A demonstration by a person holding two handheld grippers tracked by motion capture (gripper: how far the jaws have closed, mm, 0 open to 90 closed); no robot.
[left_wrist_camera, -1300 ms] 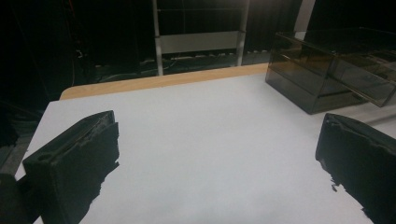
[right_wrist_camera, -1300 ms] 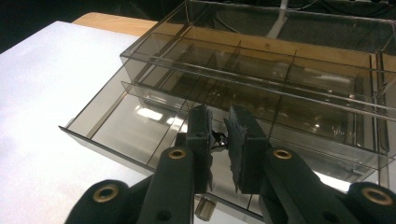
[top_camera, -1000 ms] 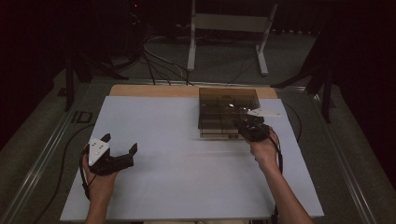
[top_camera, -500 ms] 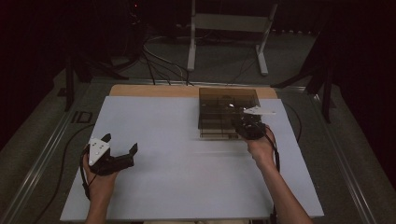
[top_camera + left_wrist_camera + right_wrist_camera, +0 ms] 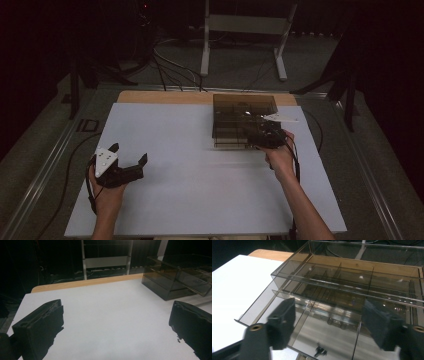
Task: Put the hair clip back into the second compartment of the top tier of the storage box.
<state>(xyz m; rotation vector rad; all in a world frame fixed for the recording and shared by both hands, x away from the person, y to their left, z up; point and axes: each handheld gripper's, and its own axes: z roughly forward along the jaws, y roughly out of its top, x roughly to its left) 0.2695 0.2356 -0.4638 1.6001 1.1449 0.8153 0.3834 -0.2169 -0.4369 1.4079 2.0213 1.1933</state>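
A smoky clear drawer box (image 5: 235, 107) stands at the table's far right, and in the left gripper view the box (image 5: 172, 277) is at the upper right. Its lower drawer (image 5: 312, 322) is pulled out toward me. A small black part (image 5: 320, 350) lies in the drawer's front compartment. My right gripper (image 5: 260, 135) hovers over that open drawer. Its jaws have just been opening, and in its own view the right gripper (image 5: 329, 307) has nothing between them. My left gripper (image 5: 130, 152) rests open on the white sheet at the near left, and the left gripper (image 5: 116, 310) is empty.
The white sheet (image 5: 200, 165) covers a wooden table whose bare edge (image 5: 165, 96) runs along the back. A metal stand (image 5: 240, 30) and cables sit on the dark floor behind. Cables trail from both grippers.
Both hands stay in place. The right gripper's jaws look spread wider over the drawer than before.
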